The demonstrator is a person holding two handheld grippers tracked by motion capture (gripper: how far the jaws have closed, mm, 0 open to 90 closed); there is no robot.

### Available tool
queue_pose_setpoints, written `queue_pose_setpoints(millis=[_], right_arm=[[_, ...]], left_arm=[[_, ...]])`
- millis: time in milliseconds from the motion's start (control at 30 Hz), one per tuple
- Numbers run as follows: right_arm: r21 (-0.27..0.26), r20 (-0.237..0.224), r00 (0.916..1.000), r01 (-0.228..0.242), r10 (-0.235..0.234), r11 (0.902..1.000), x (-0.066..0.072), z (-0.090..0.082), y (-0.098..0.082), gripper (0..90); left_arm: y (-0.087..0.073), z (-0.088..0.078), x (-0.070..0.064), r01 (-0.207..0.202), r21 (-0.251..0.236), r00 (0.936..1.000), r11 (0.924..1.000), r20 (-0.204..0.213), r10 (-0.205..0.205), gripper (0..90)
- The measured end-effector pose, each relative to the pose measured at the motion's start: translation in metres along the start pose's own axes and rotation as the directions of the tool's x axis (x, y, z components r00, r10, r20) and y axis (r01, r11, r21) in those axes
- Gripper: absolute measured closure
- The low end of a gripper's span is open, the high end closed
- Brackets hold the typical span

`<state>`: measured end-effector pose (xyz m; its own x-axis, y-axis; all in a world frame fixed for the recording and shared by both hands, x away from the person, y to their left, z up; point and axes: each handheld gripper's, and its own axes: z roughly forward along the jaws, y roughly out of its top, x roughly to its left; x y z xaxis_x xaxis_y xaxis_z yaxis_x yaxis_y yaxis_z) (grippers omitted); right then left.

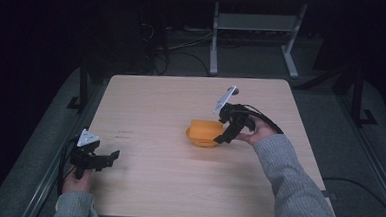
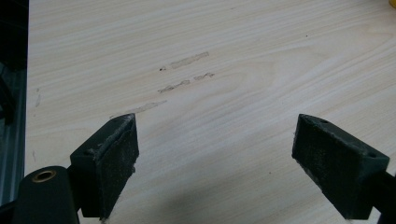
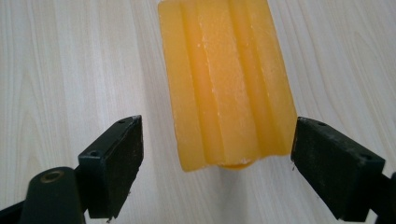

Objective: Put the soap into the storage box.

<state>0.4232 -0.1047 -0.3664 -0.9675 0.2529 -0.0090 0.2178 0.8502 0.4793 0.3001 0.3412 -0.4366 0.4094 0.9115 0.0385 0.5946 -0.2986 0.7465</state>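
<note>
While the right gripper (image 3: 217, 163) stands wide open around the near end of the orange ribbed block (image 3: 227, 84), which sits mid-table on an orange dish (image 1: 202, 139), nothing is grasped yet; left of the block, the left gripper (image 2: 215, 163) idles wide open.

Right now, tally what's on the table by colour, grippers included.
Orange: 2 (ridged block lying on top of a dish)
Black: 2 (left gripper, jaws open over bare wood; right gripper, jaws open either side of the block)
Total: 4
</note>
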Motion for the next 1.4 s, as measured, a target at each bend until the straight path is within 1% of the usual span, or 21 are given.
queue_pose_setpoints(millis=[67,100,267,467,567,667,767,800,933,1100,1133,1200,1400], right_arm=[[0.012,0.002,0.9999,-0.01,0.01,0.9999,0.001,-0.001,-0.002,16.1],[0.013,0.006,1.0,-0.003,0.003,0.9999,0.001,-0.002,-0.003,16.1],[0.003,0.009,0.9999,-0.01,0.01,0.9999,0.003,-0.006,-0.009,16.2],[0.006,0.006,0.9997,-0.025,0.025,0.9997,0.005,-0.007,-0.017,17.1],[0.009,0.007,0.9997,-0.024,0.024,0.9997,0.006,-0.008,-0.02,17.2],[0.025,0.009,0.9994,-0.033,0.033,0.9991,0.007,-0.008,-0.023,17.2],[0.014,0.012,0.9992,-0.038,0.038,0.9992,0.008,-0.011,-0.027,17.3],[0.011,0.016,0.9992,-0.036,0.036,0.9993,0.009,-0.012,-0.028,17.5],[0.011,0.02,0.9988,-0.045,0.045,0.9989,0.009,-0.013,-0.034,17.7],[0.008,0.02,0.9979,-0.061,0.061,0.9981,0.009,-0.014,-0.041,17.7],[0.016,0.019,0.9975,-0.069,0.069,0.9975,0.01,-0.014,-0.042,17.7],[0.021,0.018,0.9975,-0.069,0.068,0.9974,0.01,-0.015,-0.043,17.7],[0.029,0.013,0.9965,-0.083,0.083,0.9961,0.01,-0.017,-0.047,17.7]], left_arm=[[0.0,0.0,0.0,0.004,-0.005,1.0,1.0,0.001,-0.004,13.9],[0.0,0.0,0.0,0.002,-0.004,1.0,1.0,0.0,-0.002,13.9],[0.0,0.0,0.0,0.004,-0.004,1.0,1.0,0.0,-0.004,13.9],[0.0,0.001,0.0,0.006,-0.004,1.0,1.0,0.0,-0.006,13.9],[-0.001,0.0,0.0,0.003,-0.002,1.0,1.0,0.0,-0.003,13.8],[-0.001,0.0,0.001,0.003,-0.004,1.0,1.0,-0.001,-0.003,13.8],[-0.001,0.0,0.0,0.007,-0.006,1.0,1.0,-0.001,-0.007,13.8],[-0.001,0.0,0.0,0.001,-0.001,1.0,1.0,-0.003,-0.001,13.8],[-0.001,0.0,0.0,0.002,-0.002,1.0,1.0,-0.002,-0.002,13.8],[-0.001,0.0,0.0,0.015,-0.009,0.9999,0.9999,-0.002,-0.015,13.9],[-0.001,0.0,0.0,0.014,-0.008,0.9999,0.9999,-0.002,-0.014,13.9],[-0.001,0.0,0.0,0.009,-0.007,1.0,0.9999,-0.002,-0.009,13.9],[-0.001,-0.001,0.0,0.019,-0.015,0.9998,0.9997,-0.002,-0.019,13.9]])
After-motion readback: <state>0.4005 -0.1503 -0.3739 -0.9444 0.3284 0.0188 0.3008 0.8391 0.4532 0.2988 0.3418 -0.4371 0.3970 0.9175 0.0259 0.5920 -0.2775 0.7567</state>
